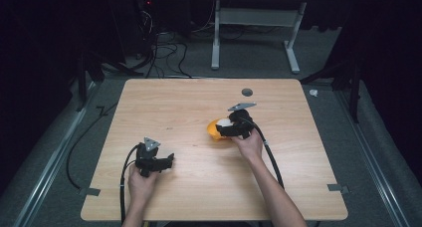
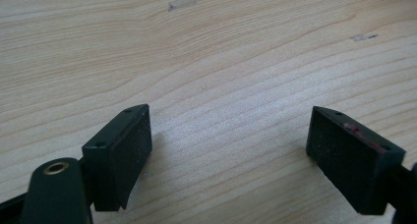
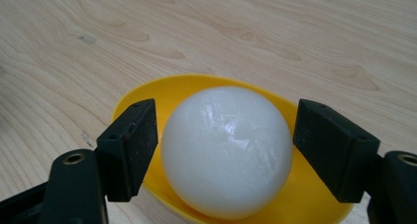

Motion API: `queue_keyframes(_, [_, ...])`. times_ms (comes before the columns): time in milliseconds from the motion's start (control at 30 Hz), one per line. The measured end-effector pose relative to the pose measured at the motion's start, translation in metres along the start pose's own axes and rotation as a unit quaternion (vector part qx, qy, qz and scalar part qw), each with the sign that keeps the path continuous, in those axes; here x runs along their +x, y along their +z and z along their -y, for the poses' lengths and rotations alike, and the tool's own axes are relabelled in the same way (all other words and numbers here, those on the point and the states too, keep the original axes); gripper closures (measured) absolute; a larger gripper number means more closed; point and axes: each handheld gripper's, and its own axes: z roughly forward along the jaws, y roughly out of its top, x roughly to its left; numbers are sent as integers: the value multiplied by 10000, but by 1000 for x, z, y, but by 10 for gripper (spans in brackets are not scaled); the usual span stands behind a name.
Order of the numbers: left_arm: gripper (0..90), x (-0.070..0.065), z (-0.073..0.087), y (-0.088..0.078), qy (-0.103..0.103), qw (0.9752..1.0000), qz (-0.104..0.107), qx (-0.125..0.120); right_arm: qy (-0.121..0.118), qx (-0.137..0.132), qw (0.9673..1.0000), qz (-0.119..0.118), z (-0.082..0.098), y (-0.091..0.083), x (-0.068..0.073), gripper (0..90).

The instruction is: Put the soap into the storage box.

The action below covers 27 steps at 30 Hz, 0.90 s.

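Note:
A white ball [image 3: 227, 150] rests in a yellow bowl [image 3: 162, 89] on the wooden table [image 1: 199, 107]. In the high view the bowl [image 1: 213, 129] lies right of the table's middle, and the ball [image 1: 224, 122] peeks out beside the gripper. My right gripper [image 3: 226, 150] is open, its jaws on either side of the ball with small gaps and no grip. My left gripper [image 2: 231, 155] is open above bare wood, and nothing sits between its pads [image 2: 133, 155]. In the high view that left gripper [image 1: 166, 162] is at the front left, held by a hand.
A small dark round mark [image 1: 247, 92] lies near the table's far edge. Bits of tape [image 2: 182, 3] stick to the wood. Beyond the table stand a grey frame [image 1: 256, 33] and a tangle of cables [image 1: 164, 48] on the floor.

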Motion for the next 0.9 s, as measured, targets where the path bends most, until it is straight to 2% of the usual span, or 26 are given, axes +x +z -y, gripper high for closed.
queue_keyframes(900, [178,0,0,0,3,10000,-6,-4,94,-324,9994,70,4,-30,-8,282])
